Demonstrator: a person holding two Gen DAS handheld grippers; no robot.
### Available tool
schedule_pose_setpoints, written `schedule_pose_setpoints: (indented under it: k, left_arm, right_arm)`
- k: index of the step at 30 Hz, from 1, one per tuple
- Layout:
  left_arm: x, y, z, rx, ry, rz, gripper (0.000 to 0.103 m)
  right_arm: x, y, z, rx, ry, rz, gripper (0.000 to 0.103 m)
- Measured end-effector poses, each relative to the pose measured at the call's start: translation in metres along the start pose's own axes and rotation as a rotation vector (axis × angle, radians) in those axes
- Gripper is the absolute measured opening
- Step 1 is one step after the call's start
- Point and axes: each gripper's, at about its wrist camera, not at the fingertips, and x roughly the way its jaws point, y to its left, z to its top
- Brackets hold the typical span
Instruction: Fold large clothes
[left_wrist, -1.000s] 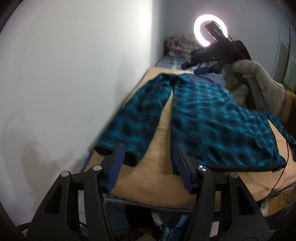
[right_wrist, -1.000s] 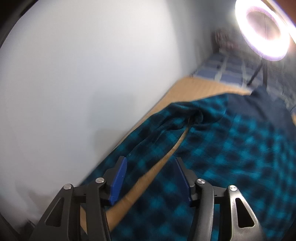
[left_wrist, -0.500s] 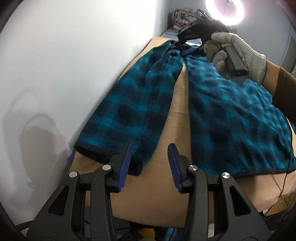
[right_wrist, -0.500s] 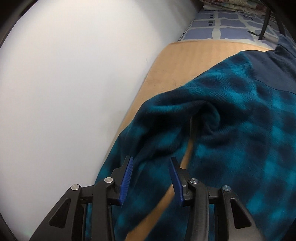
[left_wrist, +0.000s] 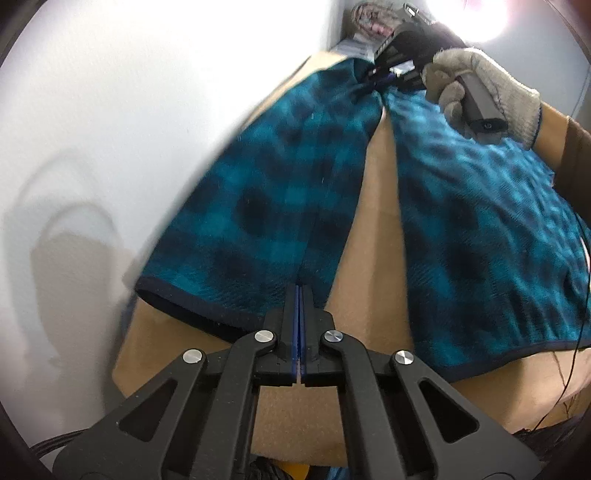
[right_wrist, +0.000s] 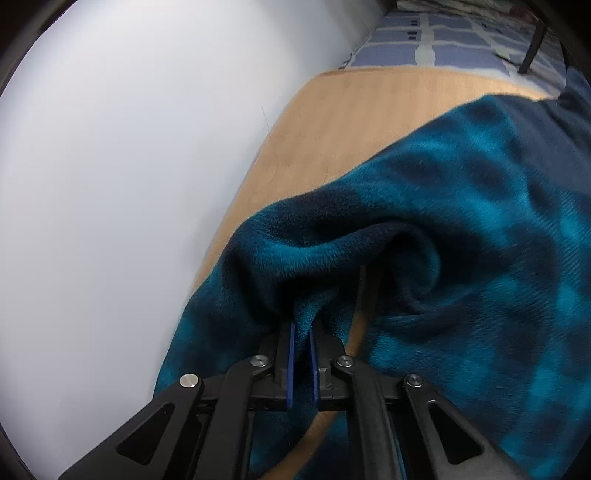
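Teal plaid garment (left_wrist: 280, 206), left claw (left_wrist: 299, 291) pinching cuff, right claw (right_wrist: 301, 326) clamping sleeve top.

Left wrist view looks steeply down, close over the sleeve (left_wrist: 266, 206) cuff end. Right wrist view looks down at the armpit fold (apparently; blurred). Both share this sleeve.
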Motion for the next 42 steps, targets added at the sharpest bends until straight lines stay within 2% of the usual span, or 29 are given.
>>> schedule_pose_setpoints:
  k: [7, 9, 11, 12, 13, 15, 17, 18, 19, 20, 25, 28, 29, 31, 33, 35, 37, 38, 40, 41, 42]
  left_arm:
    - [-0.033, 0.005, -0.001, -0.004, -0.086, -0.026, 0.0]
    - [-0.033, 0.006, -0.003, 0.008, -0.085, -0.026, 0.0]
    - [-0.022, 0.008, 0.0, -0.014, -0.045, -0.047, 0.015]
    - [-0.019, 0.009, 0.001, -0.017, -0.045, -0.048, 0.03]
    - [-0.013, 0.01, 0.003, -0.006, -0.045, -0.024, 0.034]
    - [0.004, 0.008, 0.006, 0.024, -0.019, 0.02, 0.034]
    - [0.018, 0.014, 0.007, 0.0, 0.013, 0.046, 0.034]
    - [0.024, 0.02, 0.007, -0.033, 0.028, 0.029, 0.019]
    - [0.027, 0.022, 0.006, -0.045, 0.03, 0.025, 0.01]
    - [0.027, 0.023, 0.006, -0.046, 0.024, 0.027, 0.008]
    - [-0.019, 0.021, 0.005, -0.022, -0.075, 0.052, 0.005]
    - [-0.046, 0.017, -0.001, 0.012, -0.123, 0.047, 0.005]
    - [-0.048, 0.014, -0.005, 0.016, -0.115, 0.02, 0.005]
    - [-0.041, 0.003, -0.012, 0.039, -0.086, -0.018, 0.005]
    - [-0.034, -0.007, -0.021, 0.07, -0.05, -0.03, 0.006]
    - [-0.033, -0.006, -0.025, 0.06, -0.007, -0.058, 0.014]
    - [-0.044, 0.004, -0.028, 0.023, -0.028, -0.069, 0.037]
    - [-0.053, 0.013, -0.03, -0.006, -0.055, -0.063, 0.042]
    - [-0.061, 0.029, -0.035, -0.061, -0.062, -0.051, 0.045]
    - [-0.061, 0.034, -0.036, -0.083, -0.059, -0.048, 0.045]
    - [-0.06, 0.045, -0.037, -0.129, -0.053, -0.045, 0.045]
  right_arm:
    - [-0.045, 0.012, 0.008, -0.049, -0.037, -0.002, 0.003]
    - [-0.048, 0.011, 0.005, -0.042, -0.034, -0.01, 0.003]
    - [-0.045, 0.008, -0.001, -0.039, -0.022, -0.03, 0.003]
    - [-0.045, 0.008, -0.003, -0.039, -0.019, -0.032, 0.003]
    - [-0.044, 0.008, -0.006, -0.041, -0.015, -0.034, 0.003]
    - [-0.043, 0.008, -0.008, -0.04, -0.012, -0.035, 0.003]
    - [-0.043, 0.005, -0.004, -0.038, -0.01, -0.032, 0.003]
    - [-0.043, 0.005, -0.004, -0.038, -0.009, -0.03, 0.003]
    - [-0.035, 0.002, 0.006, -0.037, -0.008, -0.027, 0.003]
    - [-0.036, 0.002, 0.005, -0.035, -0.008, -0.025, 0.003]
    - [-0.025, 0.003, -0.003, -0.026, -0.004, -0.012, 0.003]
    - [-0.038, 0.005, -0.008, -0.023, -0.022, 0.075, 0.003]
    - [-0.036, 0.004, -0.011, -0.031, -0.02, 0.069, 0.003]
    - [-0.028, 0.0, -0.019, -0.046, 0.02, -0.003, 0.003]
    - [-0.022, -0.004, -0.03, -0.057, 0.04, -0.063, 0.003]
    - [-0.025, -0.005, -0.038, -0.063, 0.043, -0.091, 0.004]
    - [-0.032, 0.001, -0.043, -0.087, 0.041, -0.151, 0.009]
    - [-0.036, 0.005, -0.046, -0.108, 0.038, -0.191, 0.021]
    - [-0.05, 0.013, -0.049, -0.164, 0.005, -0.269, 0.025]
    - [-0.061, 0.021, -0.055, -0.189, -0.025, -0.289, 0.025]
    - [-0.074, 0.032, -0.065, -0.217, -0.056, -0.27, 0.025]
